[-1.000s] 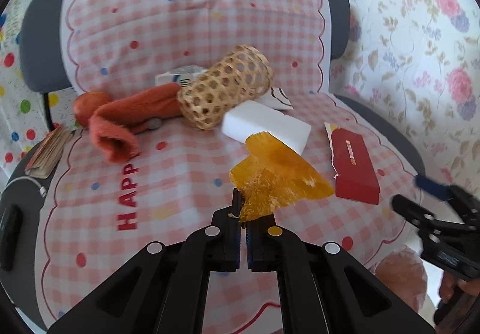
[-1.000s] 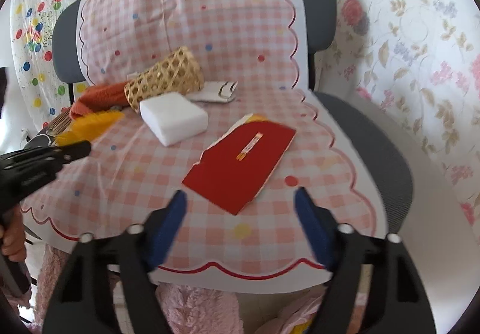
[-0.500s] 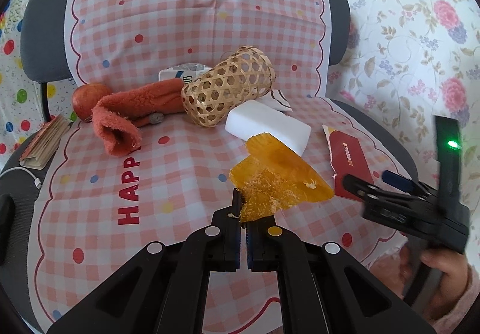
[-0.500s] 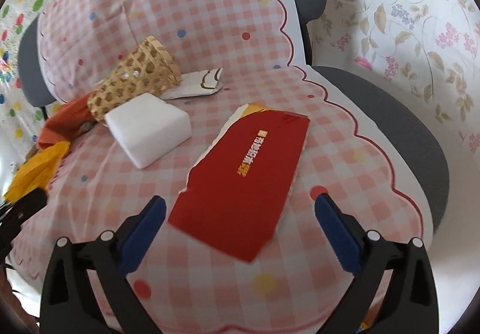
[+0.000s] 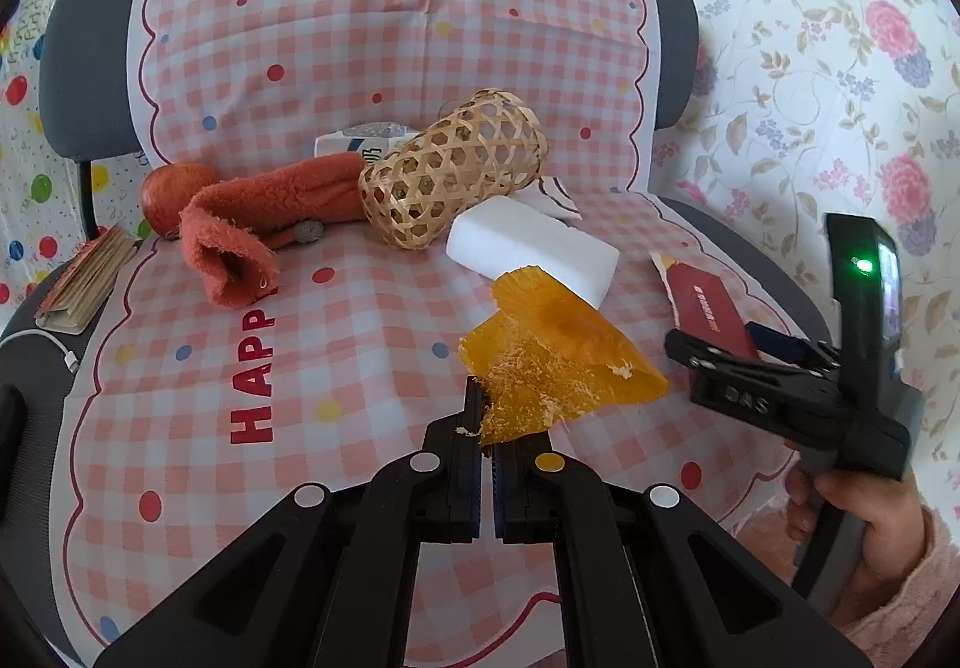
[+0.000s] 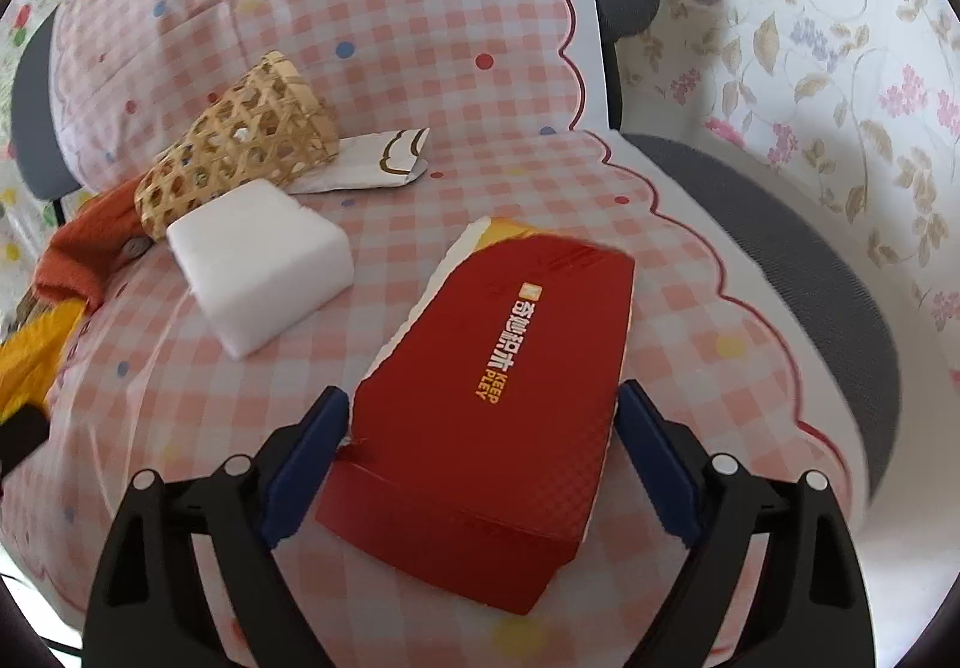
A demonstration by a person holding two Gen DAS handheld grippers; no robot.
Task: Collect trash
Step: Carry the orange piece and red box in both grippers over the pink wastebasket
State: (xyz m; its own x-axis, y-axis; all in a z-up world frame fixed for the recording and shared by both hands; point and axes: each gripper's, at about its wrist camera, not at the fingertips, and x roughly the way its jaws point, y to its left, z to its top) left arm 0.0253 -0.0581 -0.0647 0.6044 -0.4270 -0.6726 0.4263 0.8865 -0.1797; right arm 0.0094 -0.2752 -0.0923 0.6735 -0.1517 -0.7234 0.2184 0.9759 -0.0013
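Note:
My left gripper [image 5: 486,428] is shut on an orange peel [image 5: 558,362] and holds it above the checked seat cover [image 5: 336,344]. My right gripper [image 6: 480,434] is open, its blue fingers [image 6: 306,452] standing on either side of a torn red paper box [image 6: 504,392] that lies on the seat. The right gripper also shows in the left wrist view [image 5: 774,386], low over the red box [image 5: 708,302]. A torn white wrapper [image 6: 372,164] lies behind a white foam block [image 6: 258,260].
A woven bamboo cup [image 5: 450,170] lies on its side beside an orange sock [image 5: 264,212], a red apple [image 5: 171,188] and a small white carton [image 5: 360,140]. A stack of paper [image 5: 84,278] lies at the seat's left edge. A flowered cloth [image 5: 810,68] hangs at the right.
My right gripper has moved forward and down until its open fingers straddle the red box. My left gripper has kept hold of the peel and barely shifted.

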